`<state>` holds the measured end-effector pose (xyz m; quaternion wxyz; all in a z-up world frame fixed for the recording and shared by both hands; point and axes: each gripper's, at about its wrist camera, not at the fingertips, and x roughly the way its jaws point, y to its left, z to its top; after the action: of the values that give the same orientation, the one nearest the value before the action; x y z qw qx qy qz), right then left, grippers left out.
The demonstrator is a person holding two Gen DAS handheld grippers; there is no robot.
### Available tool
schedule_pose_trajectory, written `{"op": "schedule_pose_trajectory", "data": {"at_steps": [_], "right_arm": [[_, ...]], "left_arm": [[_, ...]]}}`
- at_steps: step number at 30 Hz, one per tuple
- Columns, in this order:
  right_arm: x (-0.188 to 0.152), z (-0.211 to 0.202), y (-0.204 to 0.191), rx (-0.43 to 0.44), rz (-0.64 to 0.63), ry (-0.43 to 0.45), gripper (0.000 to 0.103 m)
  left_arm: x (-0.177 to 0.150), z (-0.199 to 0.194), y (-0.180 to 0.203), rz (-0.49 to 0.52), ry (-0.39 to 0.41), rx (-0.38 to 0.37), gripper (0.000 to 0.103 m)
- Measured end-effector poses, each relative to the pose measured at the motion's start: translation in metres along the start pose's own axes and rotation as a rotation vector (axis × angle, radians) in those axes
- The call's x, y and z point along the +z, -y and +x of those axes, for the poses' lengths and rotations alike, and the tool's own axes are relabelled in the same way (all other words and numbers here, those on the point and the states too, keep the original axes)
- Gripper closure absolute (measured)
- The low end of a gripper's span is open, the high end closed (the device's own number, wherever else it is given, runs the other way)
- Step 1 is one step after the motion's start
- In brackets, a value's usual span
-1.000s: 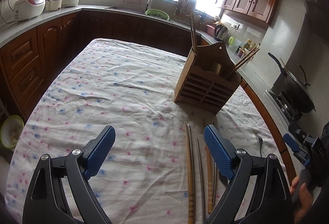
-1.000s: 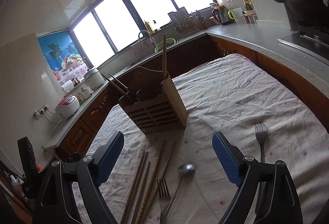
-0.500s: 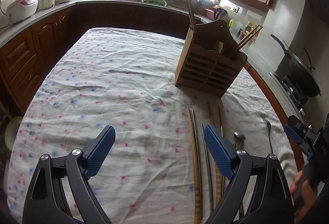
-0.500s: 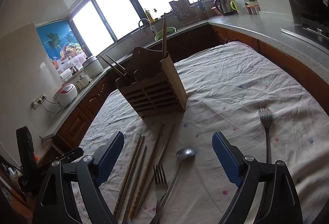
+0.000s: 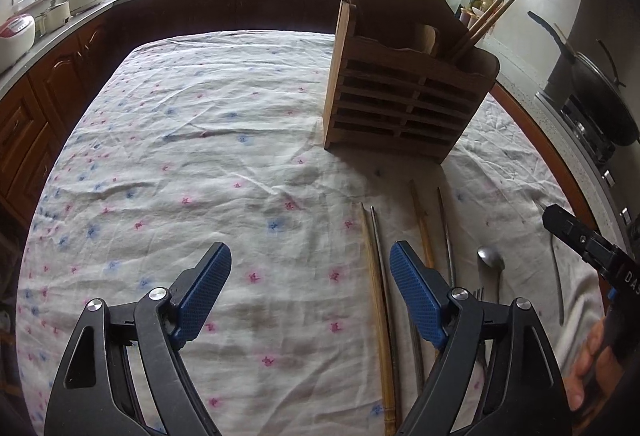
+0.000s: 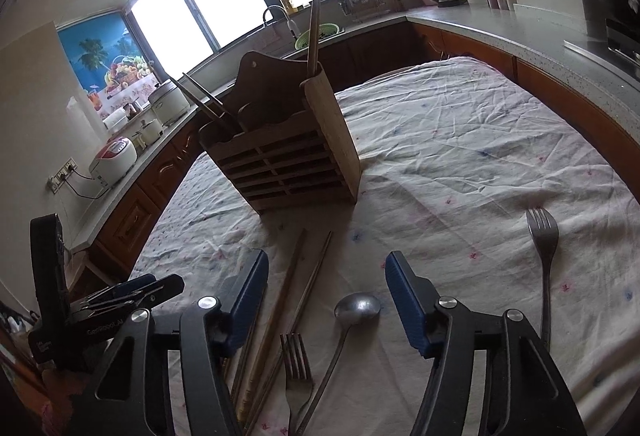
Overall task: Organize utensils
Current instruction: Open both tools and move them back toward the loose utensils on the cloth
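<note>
While both claws narrow empty, caddy point(image 6: 288, 156) stands beyond chopsticks point(image 6: 288, 288), spoon point(image 6: 356, 310).

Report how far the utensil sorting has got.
Done: a few wooden chopsticks stand in the slatted wooden holder. In hand: nothing; right gripper closing above the metal spoon, left gripper empty. Left: loose chopsticks, two forks.

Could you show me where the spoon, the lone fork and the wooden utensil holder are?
spoon point(image 6: 357, 308): right wrist view, on its bowl.
lone fork point(image 6: 541, 226): right wrist view, on its tines.
wooden utensil holder point(image 6: 285, 168): right wrist view, on its slatted front.
</note>
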<state>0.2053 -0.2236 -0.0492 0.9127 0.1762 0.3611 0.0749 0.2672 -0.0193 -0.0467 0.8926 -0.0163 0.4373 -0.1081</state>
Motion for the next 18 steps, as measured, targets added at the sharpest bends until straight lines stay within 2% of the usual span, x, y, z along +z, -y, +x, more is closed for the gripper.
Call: {"op": "schedule_pose_trajectory", "data": {"at_steps": [1,5,10,14,16,18], "right_arm": [[0.001,0.004,0.001,-0.003,0.002,-0.01,0.053],[0.006,0.019,0.002,-0.008,0.0,-0.047,0.062],[0.012,0.038,0.004,-0.011,0.003,-0.082,0.062],[0.012,0.051,0.004,-0.011,0.005,-0.106,0.062],[0.013,0.058,0.003,-0.009,0.001,-0.117,0.062],[0.013,0.064,0.001,-0.011,-0.011,-0.131,0.062]], "left_arm": [[0.002,0.006,0.001,0.006,-0.009,-0.001,0.02],[0.012,0.028,0.007,0.041,-0.045,0.011,0.027],[0.018,0.05,0.012,0.061,-0.075,0.019,0.028],[0.018,0.066,0.014,0.078,-0.114,0.019,0.041],[0.017,0.066,0.015,0.093,-0.104,0.025,0.042],[0.016,0.064,0.014,0.105,-0.104,0.028,0.05]]}}
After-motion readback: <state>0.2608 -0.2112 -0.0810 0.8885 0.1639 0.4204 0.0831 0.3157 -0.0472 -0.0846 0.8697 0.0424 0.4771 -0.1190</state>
